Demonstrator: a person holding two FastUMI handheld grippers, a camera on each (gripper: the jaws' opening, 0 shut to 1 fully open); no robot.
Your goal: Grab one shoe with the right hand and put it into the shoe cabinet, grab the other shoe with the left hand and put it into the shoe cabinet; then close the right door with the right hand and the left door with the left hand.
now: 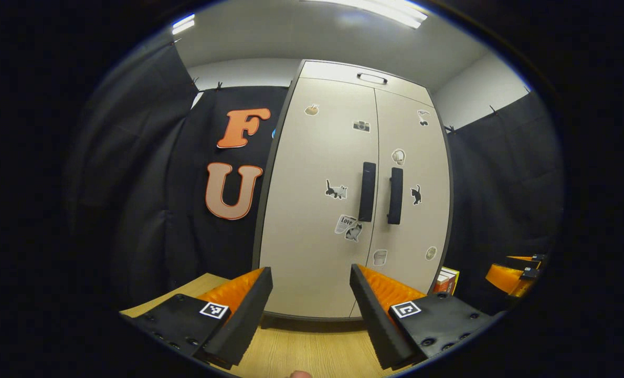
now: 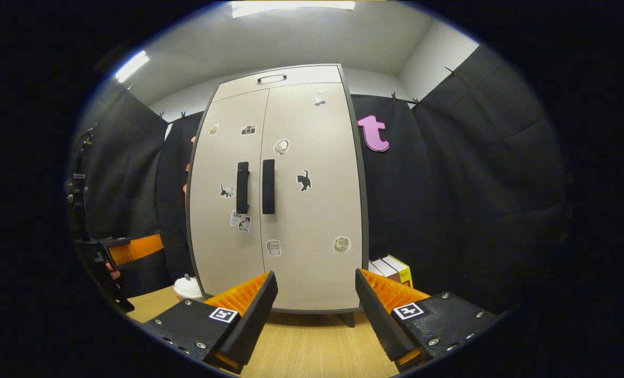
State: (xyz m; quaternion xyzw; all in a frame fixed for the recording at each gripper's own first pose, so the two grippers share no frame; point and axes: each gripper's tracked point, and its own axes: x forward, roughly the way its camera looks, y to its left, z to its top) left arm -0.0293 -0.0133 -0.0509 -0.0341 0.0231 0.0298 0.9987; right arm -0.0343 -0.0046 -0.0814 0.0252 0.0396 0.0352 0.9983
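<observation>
The shoe cabinet (image 1: 351, 194) stands at the far side of the desk (image 1: 301, 352) with both doors closed, handles side by side. The left tool (image 1: 310, 294) and the right tool (image 2: 316, 296) each hover near the desk, fingers apart and empty. Books (image 2: 393, 270) lean right of the cabinet.
</observation>
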